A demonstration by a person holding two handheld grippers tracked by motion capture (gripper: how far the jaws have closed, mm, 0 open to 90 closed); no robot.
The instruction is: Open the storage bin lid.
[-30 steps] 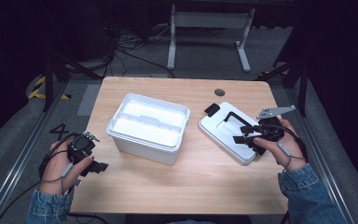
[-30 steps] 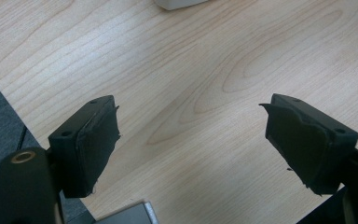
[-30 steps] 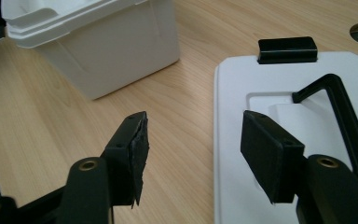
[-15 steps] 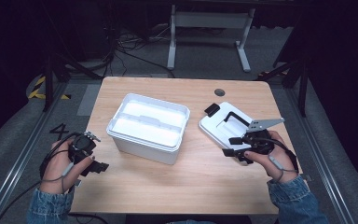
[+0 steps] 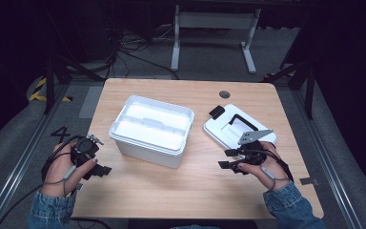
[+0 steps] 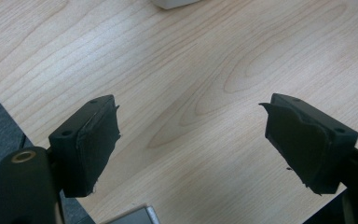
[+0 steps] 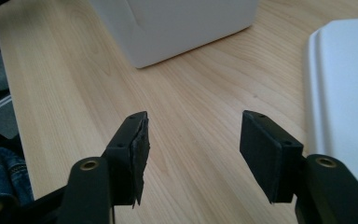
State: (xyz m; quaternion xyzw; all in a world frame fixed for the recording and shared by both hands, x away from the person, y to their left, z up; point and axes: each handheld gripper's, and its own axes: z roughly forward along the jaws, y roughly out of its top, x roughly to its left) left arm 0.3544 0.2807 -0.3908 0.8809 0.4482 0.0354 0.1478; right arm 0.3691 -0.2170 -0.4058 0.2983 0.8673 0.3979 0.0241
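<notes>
A white open box point(image 5: 150, 129) stands mid-table with a tray-like insert inside. To its right lies its white lid point(image 5: 233, 129), flat, with a black handle. My right gripper point(image 5: 226, 159) is open, low over the wood just in front of the lid's near edge, pointing left. In the right gripper view, the right gripper point(image 7: 193, 126) has nothing between its jaws; the box point(image 7: 177, 23) is ahead and the lid point(image 7: 345, 93) to the right. My left gripper point(image 5: 100, 164) hovers open at the table's left front edge. The left gripper point(image 6: 191, 116) is empty over bare wood.
The wooden table point(image 5: 171, 191) has a round cable hole point(image 5: 224, 94) near its far edge. A metal stand point(image 5: 214, 28) and cables lie on the floor beyond. Grey floor with rails runs along both sides.
My right gripper has come off the lid and moved left and toward the front of the table. The left gripper and the box have not moved.
</notes>
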